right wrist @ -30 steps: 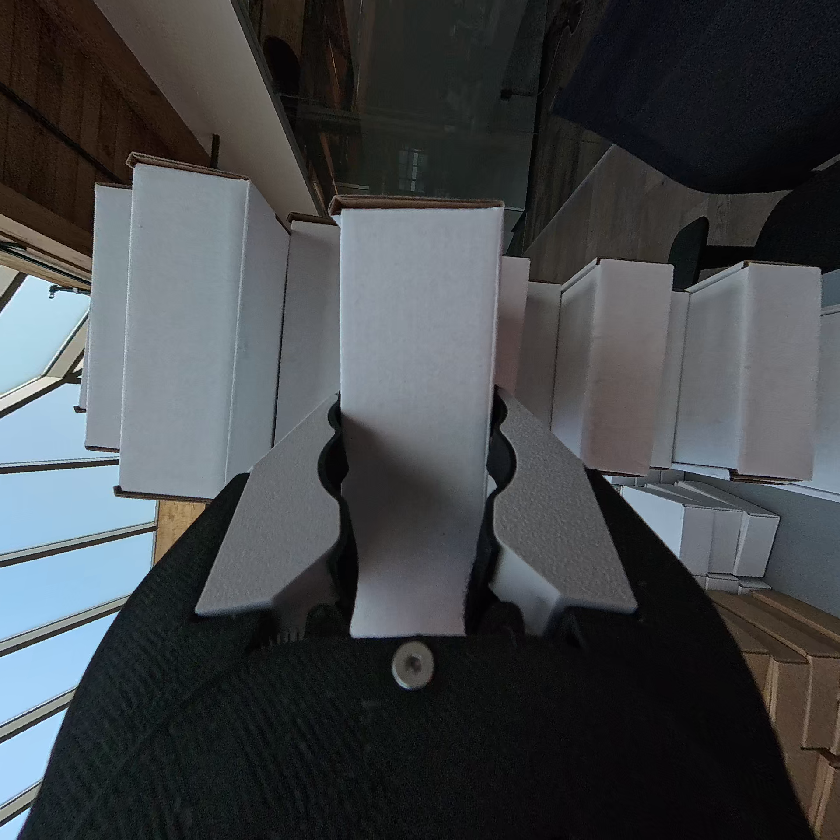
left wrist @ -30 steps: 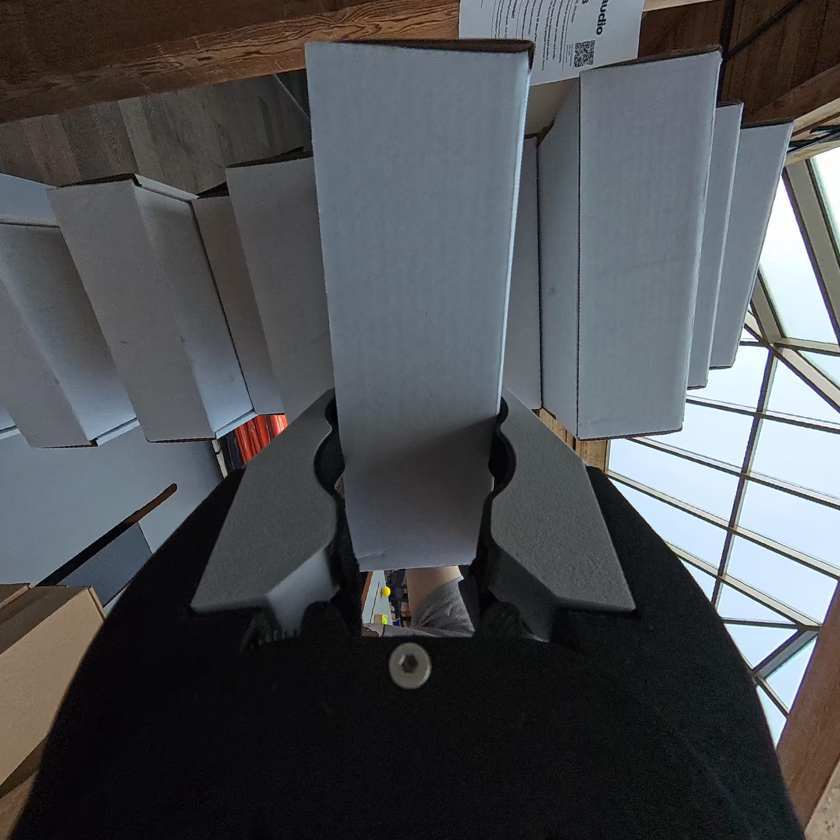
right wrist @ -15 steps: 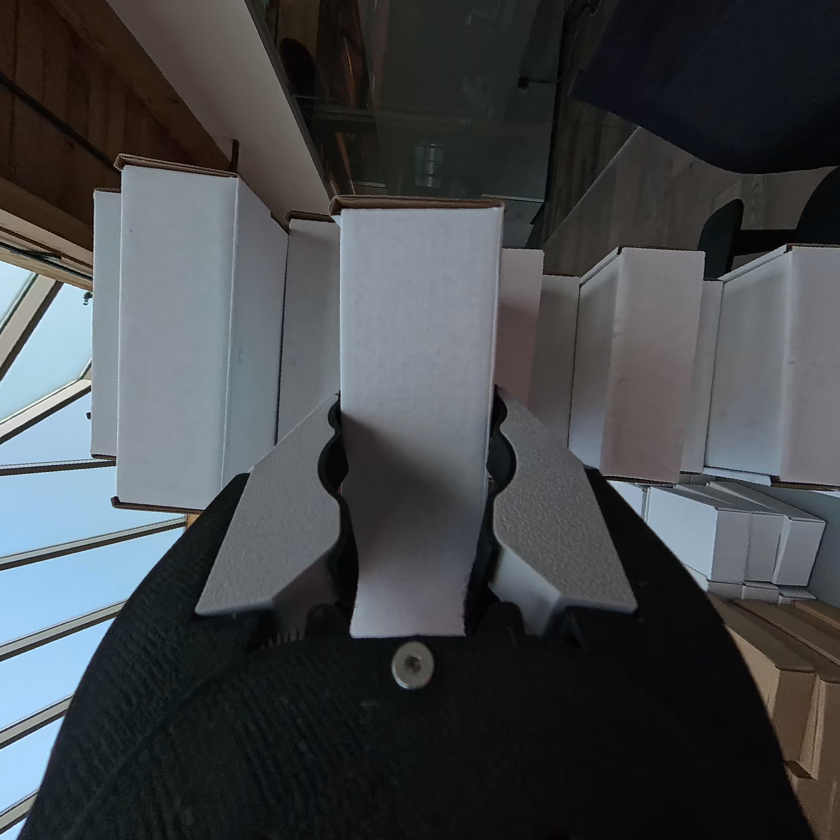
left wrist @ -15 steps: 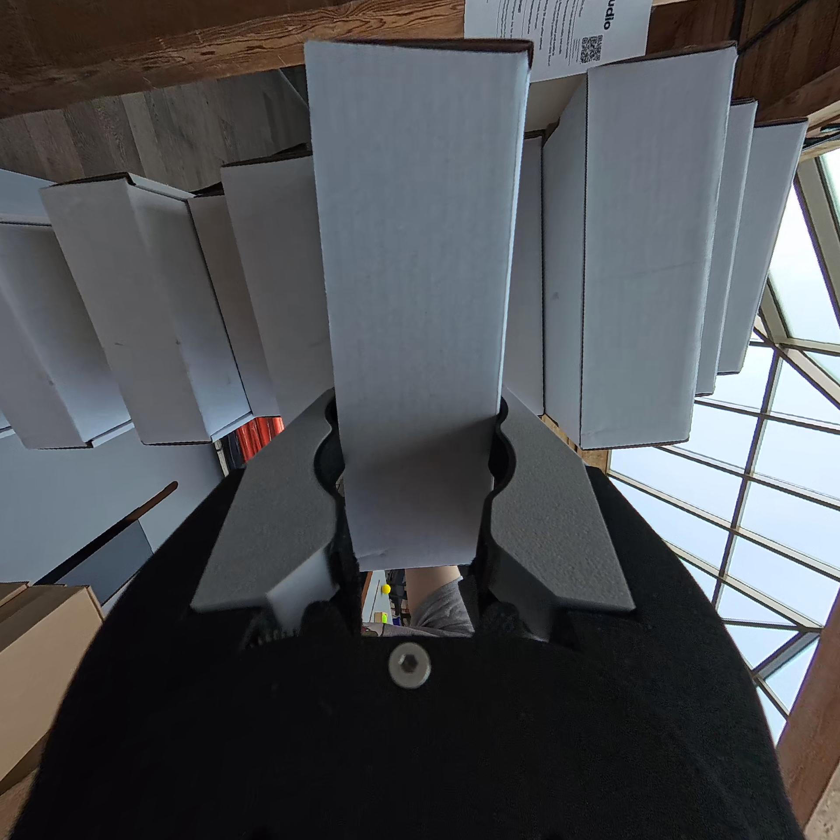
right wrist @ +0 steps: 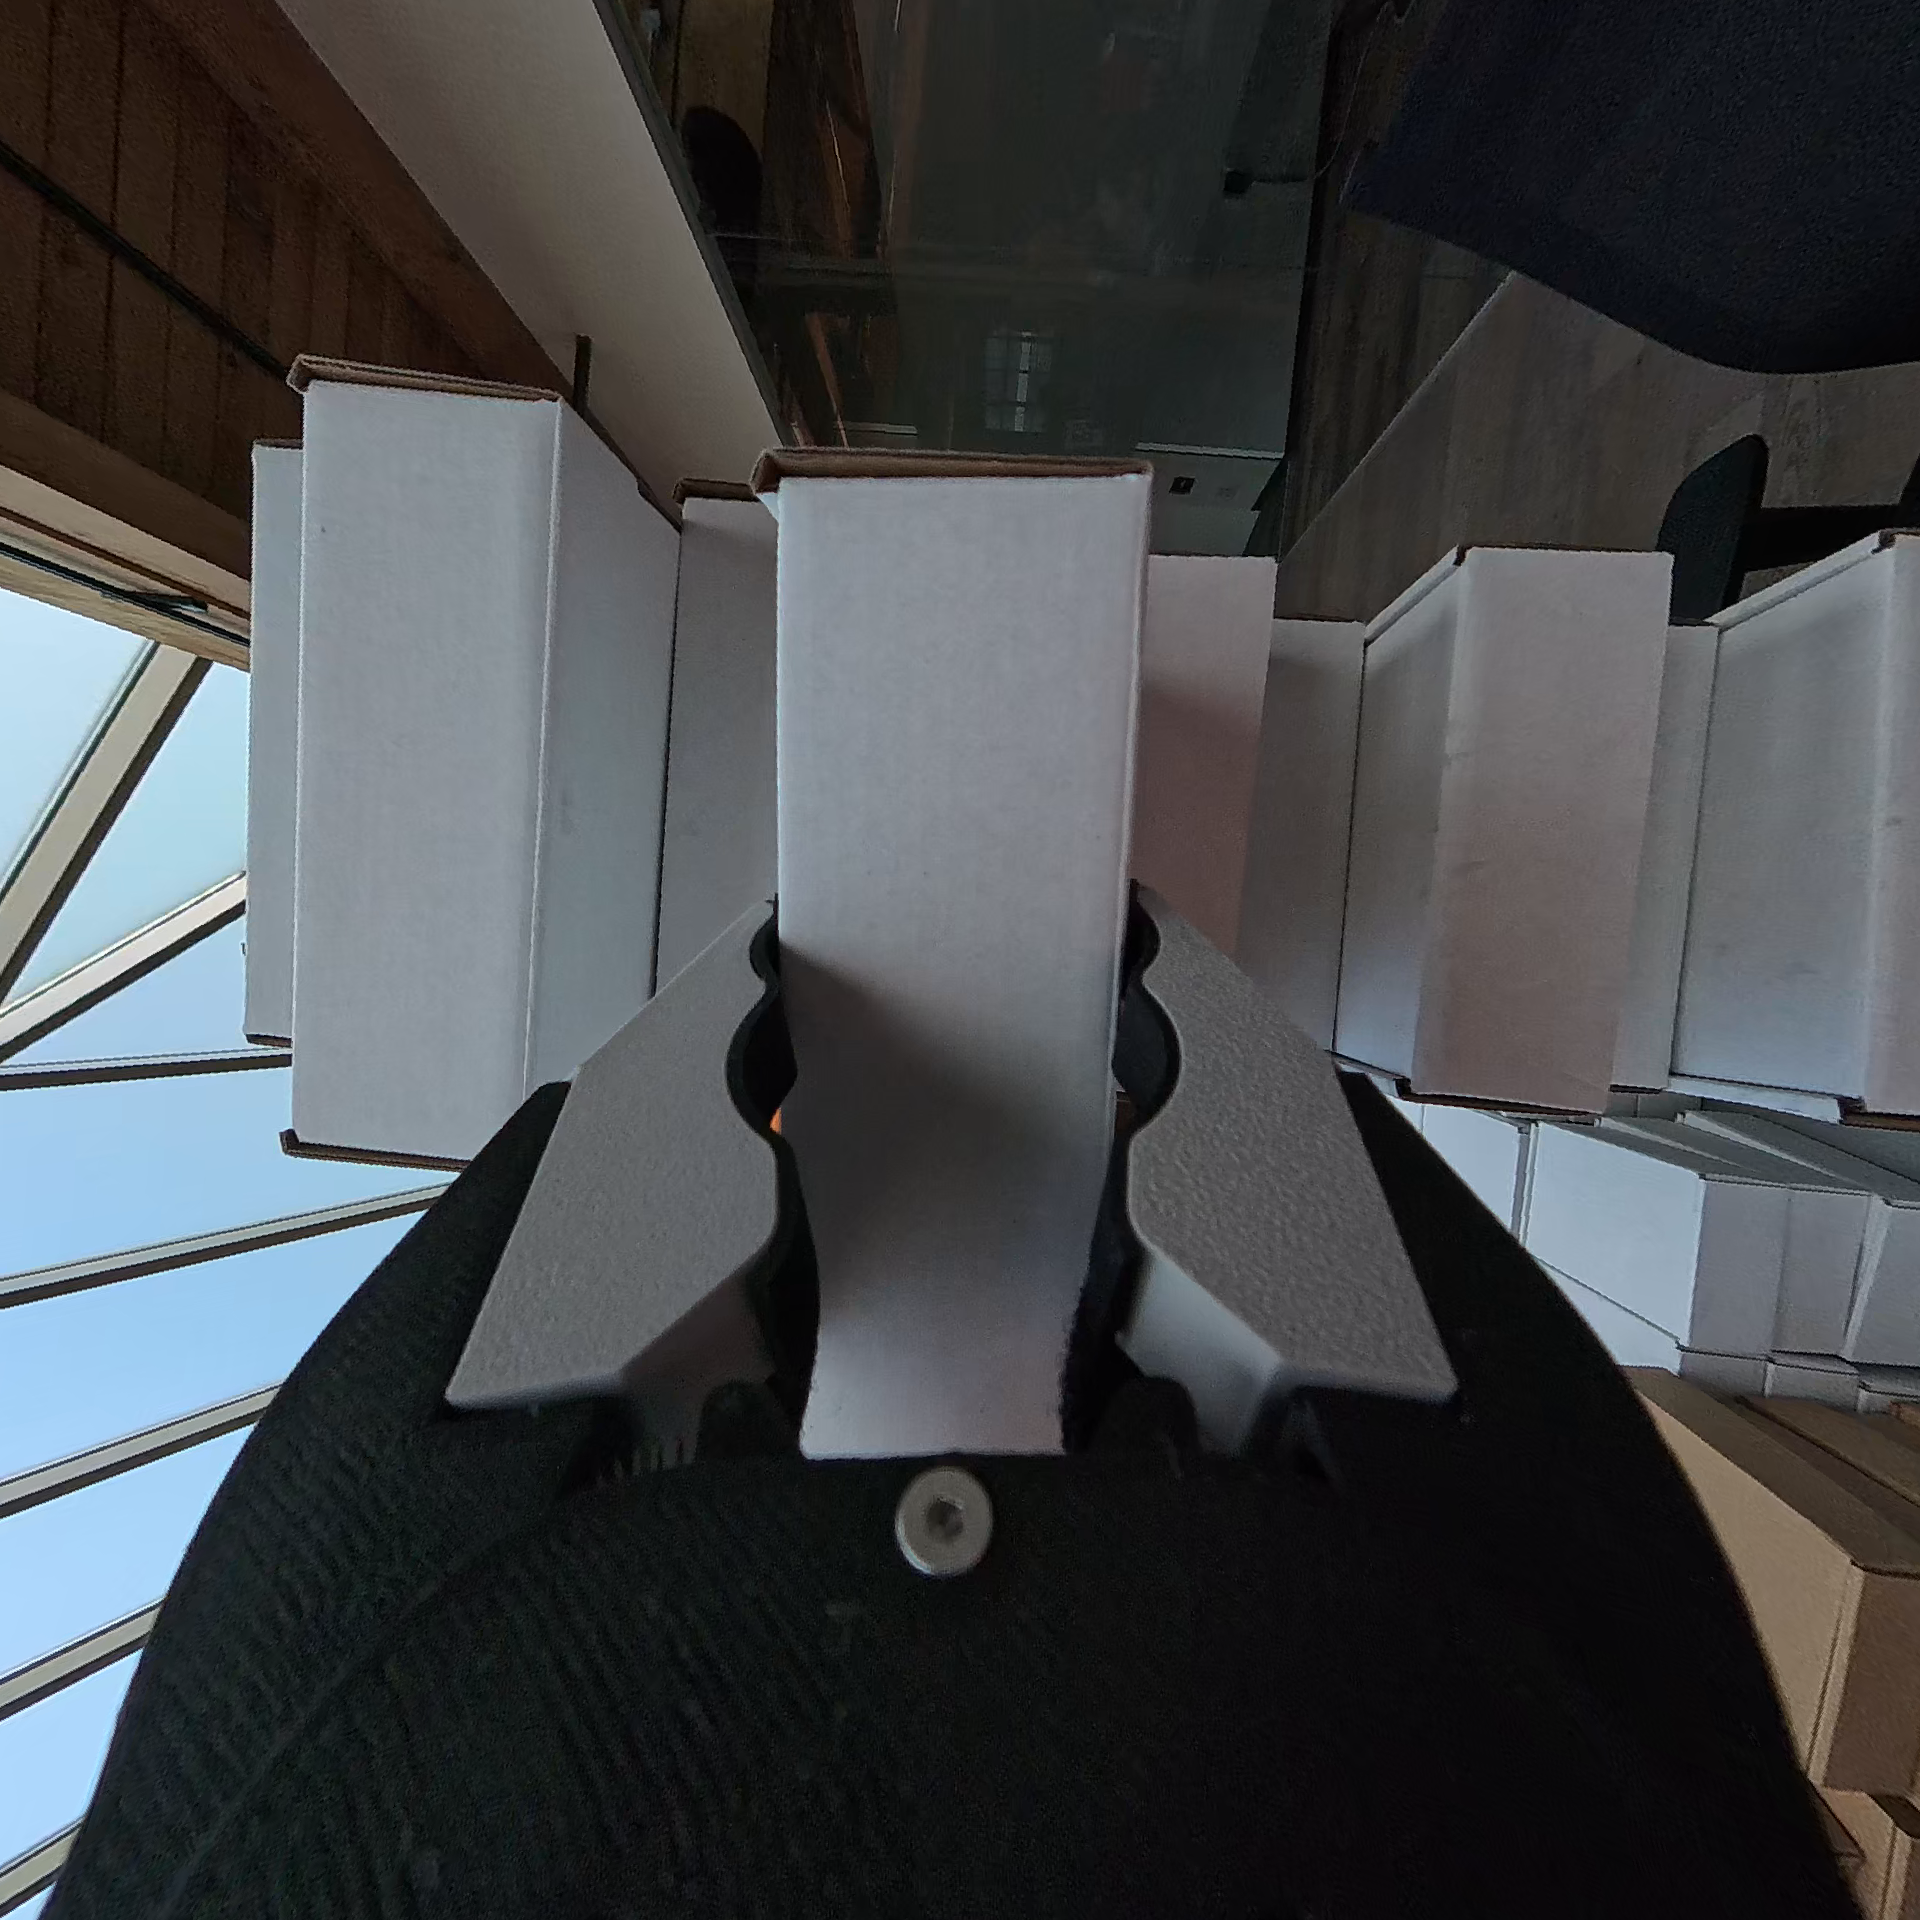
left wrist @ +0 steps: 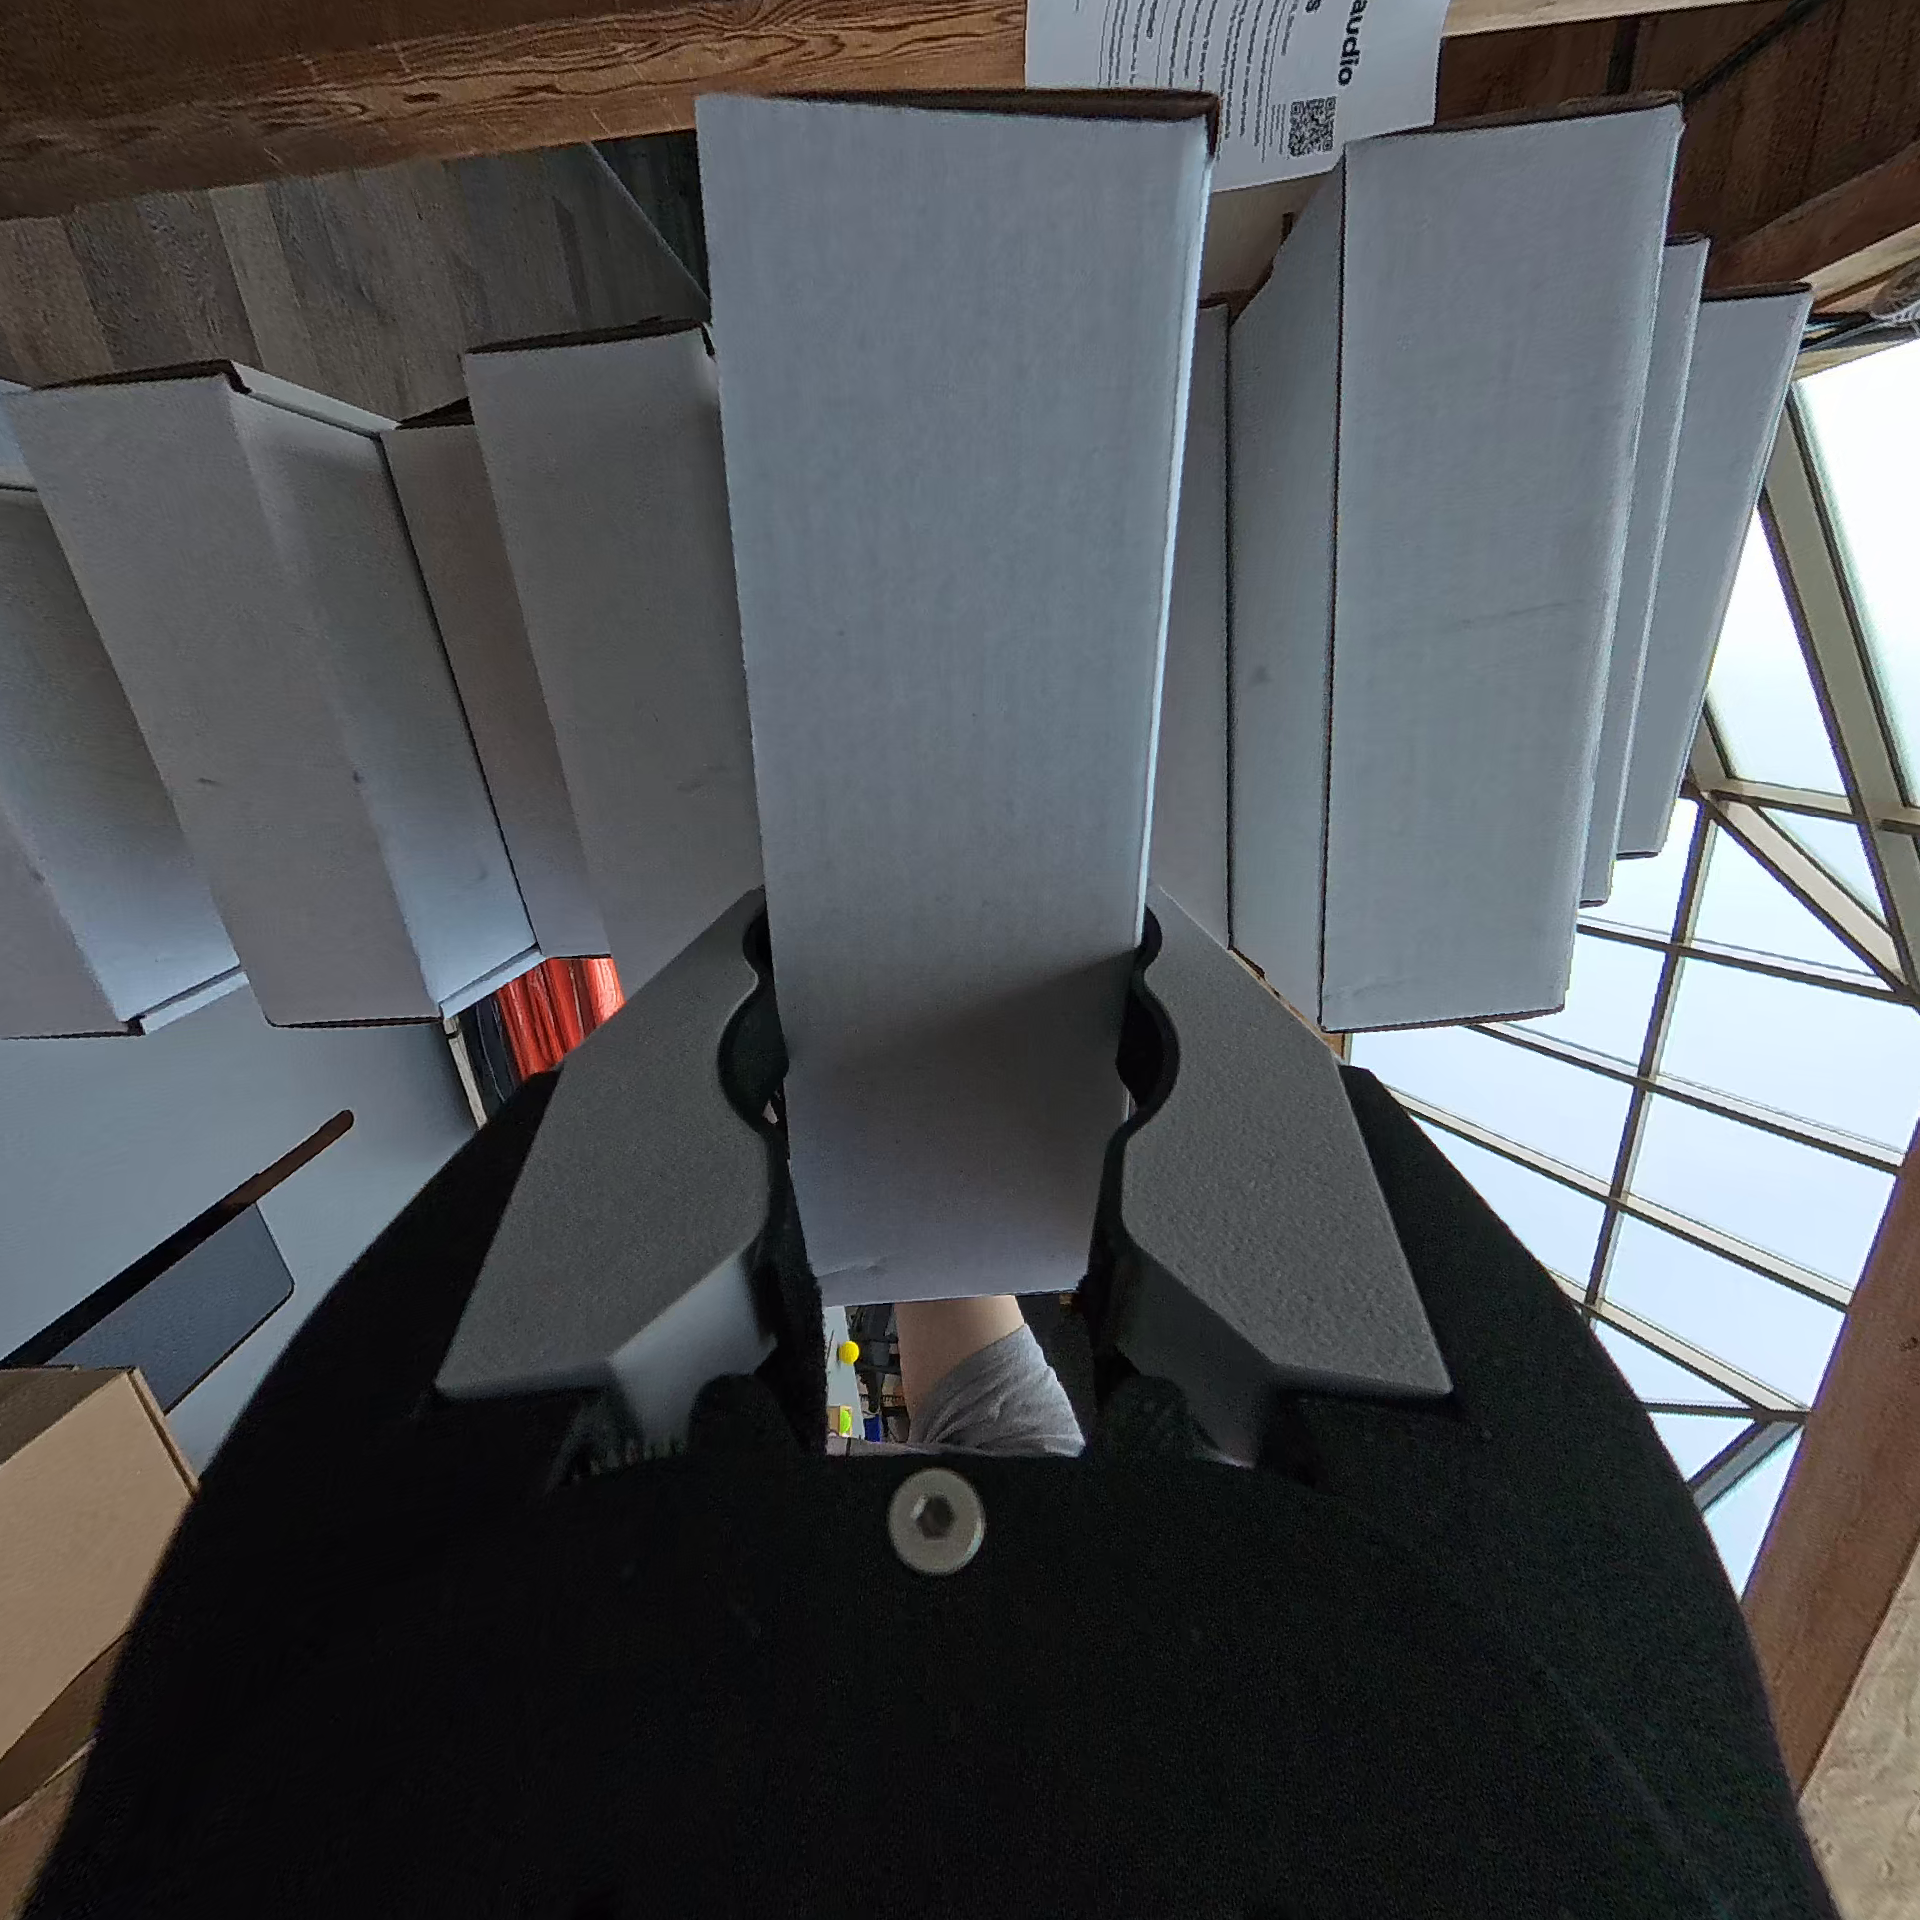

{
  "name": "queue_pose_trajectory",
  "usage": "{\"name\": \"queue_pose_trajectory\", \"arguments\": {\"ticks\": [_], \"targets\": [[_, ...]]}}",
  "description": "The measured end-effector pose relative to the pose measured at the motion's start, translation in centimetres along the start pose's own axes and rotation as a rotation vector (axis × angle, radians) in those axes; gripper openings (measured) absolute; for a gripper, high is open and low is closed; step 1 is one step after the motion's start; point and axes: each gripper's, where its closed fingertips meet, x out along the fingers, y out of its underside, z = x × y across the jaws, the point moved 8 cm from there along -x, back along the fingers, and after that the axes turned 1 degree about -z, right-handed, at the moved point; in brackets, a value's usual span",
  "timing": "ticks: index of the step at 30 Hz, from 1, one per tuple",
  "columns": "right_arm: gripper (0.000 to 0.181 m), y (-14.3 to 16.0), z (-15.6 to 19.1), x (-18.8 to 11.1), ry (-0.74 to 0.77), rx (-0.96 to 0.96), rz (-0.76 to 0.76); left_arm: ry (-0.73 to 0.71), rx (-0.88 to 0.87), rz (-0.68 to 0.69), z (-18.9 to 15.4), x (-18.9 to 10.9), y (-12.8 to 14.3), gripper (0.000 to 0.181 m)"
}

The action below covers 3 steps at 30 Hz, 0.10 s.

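Note:
In the left wrist view my left gripper (left wrist: 956, 914) is shut on the sides of a long white cardboard box (left wrist: 956, 520), which sticks out forward between the grey fingers (left wrist: 623, 1195). In the right wrist view my right gripper (right wrist: 954, 904) is shut in the same way on a long white cardboard box (right wrist: 956, 675). I cannot tell whether these are one box or two. Each held box stands in front of a row of similar white boxes.
White boxes stand side by side on a wooden shelf (left wrist: 416, 94), to the left (left wrist: 281, 707) and right (left wrist: 1455, 582) of the held box, and likewise in the right wrist view (right wrist: 416, 727) (right wrist: 1507, 810). Brown cartons (right wrist: 1818, 1558) and glazed windows (left wrist: 1766, 1143) flank them. A person's sleeve (left wrist: 987, 1392) shows behind the left fingers.
Both grippers keep their hold. In the right wrist view the row of boxes behind has drifted a little; the left wrist view has shifted only slightly.

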Motion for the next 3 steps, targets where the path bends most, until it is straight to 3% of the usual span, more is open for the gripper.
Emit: {"name": "queue_pose_trajectory", "arguments": {"ticks": [3], "targets": [[0.061, -0.03, -0.03, -0.09, 0.001, 0.004, -0.004, 0.008, -0.007, 0.002, 0.16, 0.10, 0.01, 0.063]]}}
